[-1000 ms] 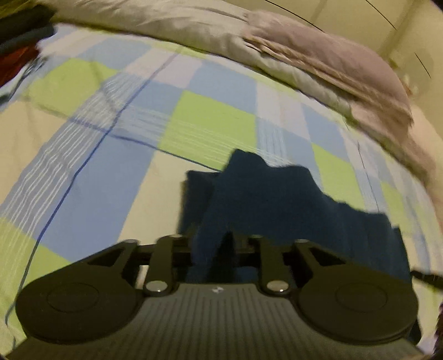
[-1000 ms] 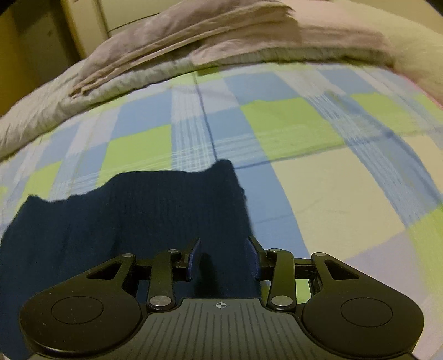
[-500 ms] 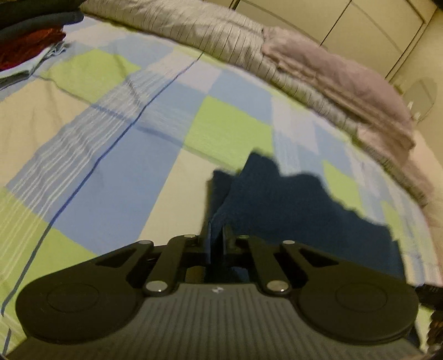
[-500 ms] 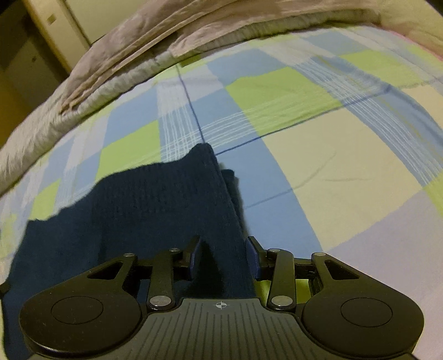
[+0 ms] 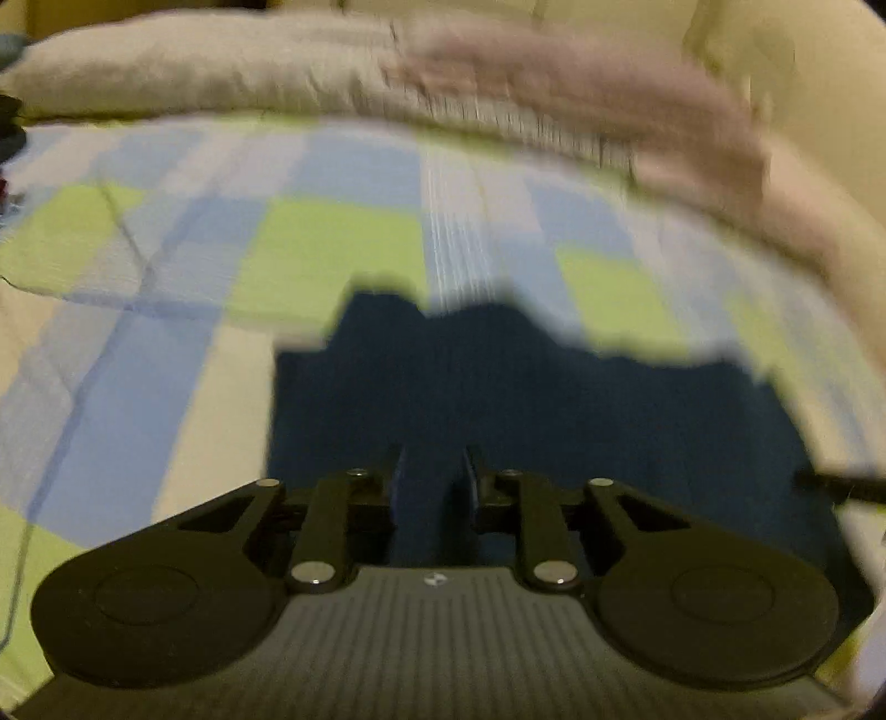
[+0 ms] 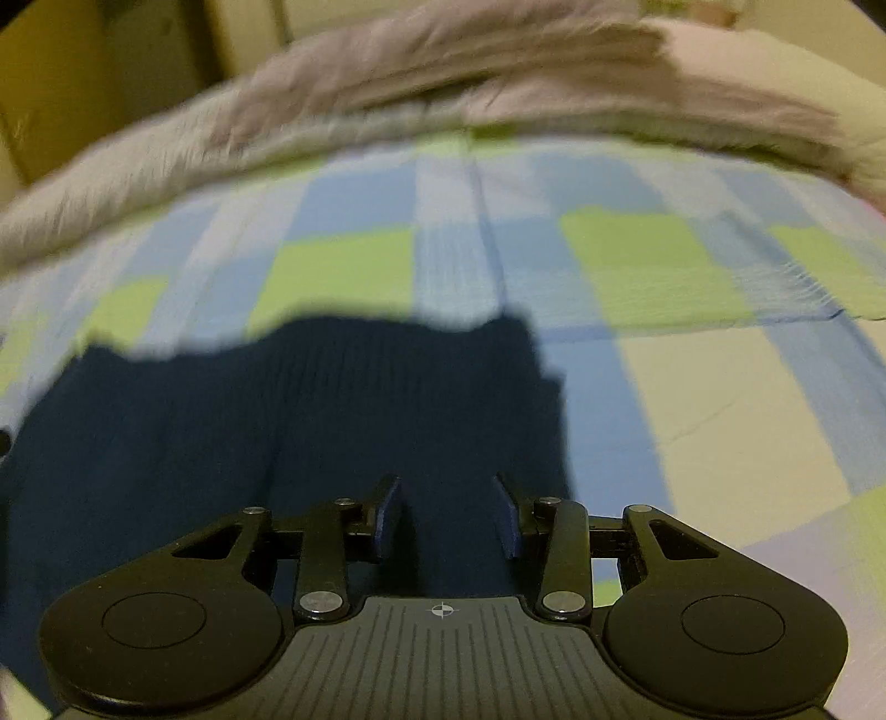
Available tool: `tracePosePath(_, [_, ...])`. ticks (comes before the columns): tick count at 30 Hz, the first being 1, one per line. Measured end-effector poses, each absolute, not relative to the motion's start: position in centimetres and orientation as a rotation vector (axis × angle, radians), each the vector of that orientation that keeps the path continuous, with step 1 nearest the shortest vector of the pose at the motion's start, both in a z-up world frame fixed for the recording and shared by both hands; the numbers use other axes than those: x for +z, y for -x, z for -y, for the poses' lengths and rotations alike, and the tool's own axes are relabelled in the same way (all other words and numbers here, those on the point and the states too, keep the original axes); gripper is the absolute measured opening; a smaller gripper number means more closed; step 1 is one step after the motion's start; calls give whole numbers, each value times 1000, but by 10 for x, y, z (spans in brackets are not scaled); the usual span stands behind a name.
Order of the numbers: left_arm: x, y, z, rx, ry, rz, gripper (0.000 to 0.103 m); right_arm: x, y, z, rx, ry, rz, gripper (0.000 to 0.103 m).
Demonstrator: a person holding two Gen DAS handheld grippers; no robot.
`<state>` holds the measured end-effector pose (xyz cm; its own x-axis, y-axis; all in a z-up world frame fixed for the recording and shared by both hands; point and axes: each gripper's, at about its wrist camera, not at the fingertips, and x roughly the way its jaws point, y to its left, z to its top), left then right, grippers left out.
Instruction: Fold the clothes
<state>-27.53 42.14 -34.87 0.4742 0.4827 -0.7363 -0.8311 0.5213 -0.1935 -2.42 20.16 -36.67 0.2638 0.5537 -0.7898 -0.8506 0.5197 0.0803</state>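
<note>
A dark navy knitted garment (image 5: pixel 526 399) lies on the checked bedsheet (image 5: pixel 338 243), folded, its far edge uneven. It also shows in the right wrist view (image 6: pixel 310 410). My left gripper (image 5: pixel 433 471) sits over the garment's near left part, jaws apart with navy cloth between the fingers. My right gripper (image 6: pixel 447 498) sits over the garment's near right part, jaws open wider, cloth lying between them. Both views are motion-blurred.
A rumpled grey-pink duvet (image 5: pixel 554 94) is piled along the far side of the bed, also in the right wrist view (image 6: pixel 443 72). Cream cupboard doors (image 5: pixel 720 33) stand behind it. Bare bedsheet (image 6: pixel 720 399) lies right of the garment.
My left gripper's jaws have opened from pinched shut on the cloth. Both grippers have swung, and the garment edge now lies lower and flatter on the sheet.
</note>
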Motion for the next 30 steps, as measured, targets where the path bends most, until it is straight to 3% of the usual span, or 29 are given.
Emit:
tracePosePath(2, [-349,285,-426,921,645,-631,5,-370,20,-199,986,404,-850,39])
tracePosePath(5, [-334,309,-422,1028,760,-568,6,-357,3,-187,913,358,-886,39])
tracePosePath(7, [-324,325,-403,1080,845,-526,23,-346,-8,-162,882,266,-950,39])
tracePosePath(10, [-320,345,-352,1107,1074,-429,28,-339,-27,-107,842,57,-1101,43])
tracePosePath(12, [-322,355,-314,1124,1233,-365,33,-340,-33,-71,782,-67,-1204,65])
tracePosePath(18, [-363,367,-250,1215,1538,-122,36,-368,-30,10,616,-400,-1437,65])
tracePosePath(23, [-388,364,-261,1251,1550,25,34,-389,-32,4,654,-601,-1480,65])
tracePosePath(24, [-392,364,-265,1243,1544,8,20,-391,-32,-1,645,-584,-1474,64])
tracePosePath(25, [-395,364,-270,1231,1539,-9,9,-392,-33,-4,634,-570,-1461,60])
tracePosePath(26, [-396,365,-273,1219,1527,-22,8,-393,-33,-6,624,-560,-1446,29])
tracePosePath(27, [-395,367,-275,1207,1514,-33,8,-393,-32,-5,618,-549,-1443,16])
tracePosePath(30, [-389,374,-282,1176,1470,-71,7,-386,-26,-1,620,-513,-1423,12])
